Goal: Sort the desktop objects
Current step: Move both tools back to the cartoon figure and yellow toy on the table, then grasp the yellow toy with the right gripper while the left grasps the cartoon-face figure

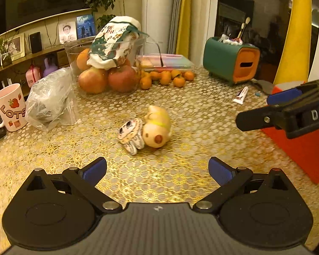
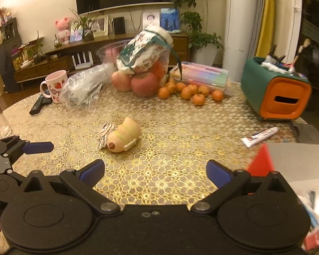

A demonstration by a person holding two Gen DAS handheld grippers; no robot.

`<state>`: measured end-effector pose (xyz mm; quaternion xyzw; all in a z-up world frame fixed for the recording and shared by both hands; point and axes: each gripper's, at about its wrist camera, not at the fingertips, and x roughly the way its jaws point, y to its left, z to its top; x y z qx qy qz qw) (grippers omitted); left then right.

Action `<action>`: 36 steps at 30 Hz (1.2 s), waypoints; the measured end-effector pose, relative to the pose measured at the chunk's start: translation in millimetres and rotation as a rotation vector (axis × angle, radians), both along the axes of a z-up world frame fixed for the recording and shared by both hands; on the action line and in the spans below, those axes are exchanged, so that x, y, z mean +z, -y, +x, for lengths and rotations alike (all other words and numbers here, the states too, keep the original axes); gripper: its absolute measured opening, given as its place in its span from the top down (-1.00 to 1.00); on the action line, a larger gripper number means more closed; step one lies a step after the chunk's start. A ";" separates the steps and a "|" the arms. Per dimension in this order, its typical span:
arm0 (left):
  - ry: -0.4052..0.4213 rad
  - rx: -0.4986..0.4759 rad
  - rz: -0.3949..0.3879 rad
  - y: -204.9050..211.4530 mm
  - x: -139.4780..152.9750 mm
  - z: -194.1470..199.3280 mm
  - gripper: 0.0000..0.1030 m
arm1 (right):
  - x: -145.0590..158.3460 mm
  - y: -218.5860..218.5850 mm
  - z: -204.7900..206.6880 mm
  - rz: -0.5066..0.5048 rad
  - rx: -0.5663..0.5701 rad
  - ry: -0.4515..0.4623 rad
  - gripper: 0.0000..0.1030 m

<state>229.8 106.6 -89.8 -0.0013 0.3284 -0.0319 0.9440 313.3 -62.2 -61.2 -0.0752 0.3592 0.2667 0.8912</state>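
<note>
A small cream toy figure lies on its side near the middle of the table, touching a little striped cloth piece with a drawn face; what that piece is, blur makes hard to tell. Both sit ahead of the left gripper, whose fingers are spread wide with nothing between them. The right gripper is likewise wide apart and empty, hovering over bare lace tablecloth, with a red box just beside it on the right. Further off, a toothpaste tube lies near a green and orange desk organiser, and loose tangerines sit by a clear bowl of apples. A strawberry mug and crumpled plastic bag stand at the left. This looks like the approach to a pick: the next move probably calls for lowering one gripper around the toy, straddling it without dragging the cloth piece along.
</note>
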 end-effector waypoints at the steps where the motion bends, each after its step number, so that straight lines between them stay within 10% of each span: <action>1: -0.004 -0.002 0.005 -3.6 -2.8 3.5 -0.99 | -2.8 -5.0 4.9 -0.002 0.001 -0.007 -0.98; 24: 0.008 -0.070 0.075 -35.5 -33.6 69.0 -0.98 | -38.2 -69.6 81.4 -0.001 -0.068 -0.115 -0.65; 36: -0.052 -0.138 -0.046 -50.4 -50.5 92.1 -0.75 | -61.8 -94.8 105.0 0.038 -0.073 -0.231 -0.56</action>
